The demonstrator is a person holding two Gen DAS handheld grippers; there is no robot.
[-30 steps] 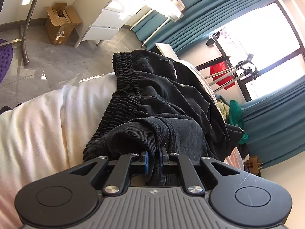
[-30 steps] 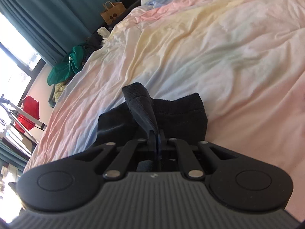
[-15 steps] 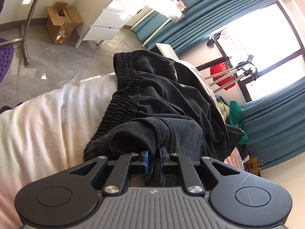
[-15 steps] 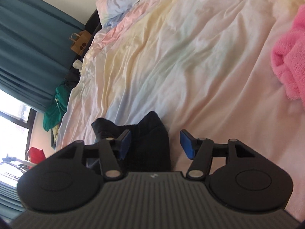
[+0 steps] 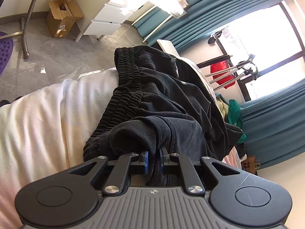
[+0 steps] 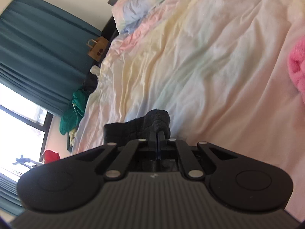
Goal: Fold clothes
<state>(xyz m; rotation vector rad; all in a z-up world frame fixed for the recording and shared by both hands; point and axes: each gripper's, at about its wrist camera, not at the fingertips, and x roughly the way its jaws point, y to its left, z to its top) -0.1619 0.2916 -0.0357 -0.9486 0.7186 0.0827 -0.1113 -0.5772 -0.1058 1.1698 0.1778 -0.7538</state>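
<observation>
Black pants (image 5: 171,99) with a ribbed elastic waistband (image 5: 127,87) lie crumpled along the bed's edge in the left wrist view. My left gripper (image 5: 153,157) is shut on a ribbed cuff fold of the pants (image 5: 148,131). In the right wrist view, my right gripper (image 6: 157,142) is shut on another dark fold of the pants (image 6: 150,123), held low over the pastel duvet (image 6: 190,57). The rest of the garment is hidden behind the gripper body there.
A white blanket (image 5: 47,110) covers the bed's near side. A cardboard box (image 5: 61,17), white drawers (image 5: 106,21) and a metal pole (image 5: 28,22) stand on the floor. Teal curtains (image 5: 276,114), a window and a red item lie beyond. A pink fluffy cloth (image 6: 297,66) lies right.
My right gripper opened and let go of the black fold half a second ago, then shut again on the fabric while swinging its view up the bed. The left gripper has not moved.
</observation>
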